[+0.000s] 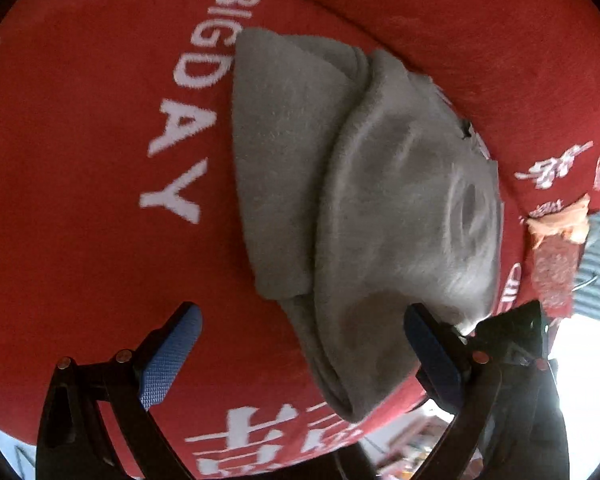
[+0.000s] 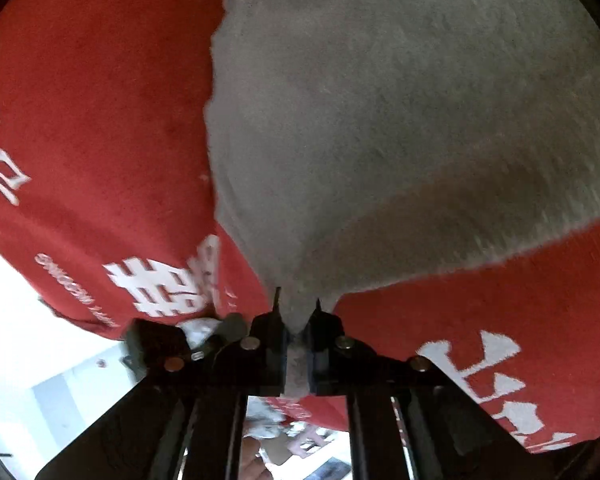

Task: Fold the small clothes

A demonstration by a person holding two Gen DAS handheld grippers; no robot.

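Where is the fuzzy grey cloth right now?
The grey cloth lies folded on the red printed blanket, right of the white "BIG DAY" lettering; the right tongs pinch its near corner.

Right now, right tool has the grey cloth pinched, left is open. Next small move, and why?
Probably carry the pinched corner across with the right tool to finish this fold. It is shut on the grey cloth, which already lies partly doubled on the red cover. The left tool is open and holds nothing, one pad near the cloth's edge, so it could steady the stack.
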